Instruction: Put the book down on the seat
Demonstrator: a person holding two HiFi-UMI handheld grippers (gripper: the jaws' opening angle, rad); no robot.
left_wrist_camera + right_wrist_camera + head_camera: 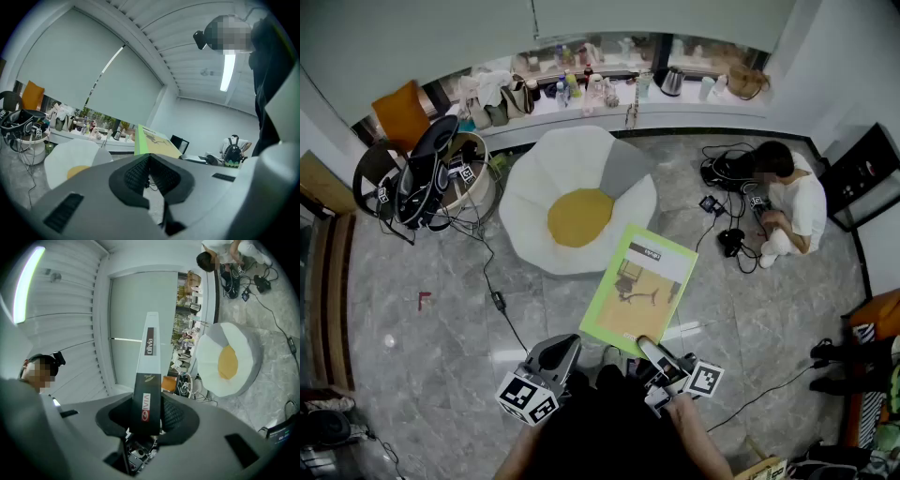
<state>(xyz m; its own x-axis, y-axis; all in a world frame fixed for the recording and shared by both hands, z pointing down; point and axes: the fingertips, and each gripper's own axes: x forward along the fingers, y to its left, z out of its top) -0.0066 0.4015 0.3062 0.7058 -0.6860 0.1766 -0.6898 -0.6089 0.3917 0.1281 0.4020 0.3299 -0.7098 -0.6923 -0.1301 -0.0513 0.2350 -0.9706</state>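
The book (pixel 639 291), flat, with a green border and a tan cover picture, is held up over the floor just in front of the seat. My right gripper (pixel 649 345) is shut on its near edge. In the right gripper view the book's dark spine (pixel 149 376) stands between the jaws of the right gripper (pixel 149 413). The seat (pixel 581 211) is a white egg-shaped beanbag with a yellow centre, also in sight as the seat (pixel 229 359). My left gripper (pixel 565 345) hangs left of the book, shut and empty; its view has the left gripper (pixel 149 161), the book (pixel 154 140) and the seat (pixel 70 159).
A person (pixel 787 202) sits on the floor at the right among cables and devices. A chair hung with headsets and cables (pixel 412 173) stands left of the seat. A black cable (pixel 497 300) crosses the marble floor. The windowsill (pixel 609 89) holds bottles and a kettle.
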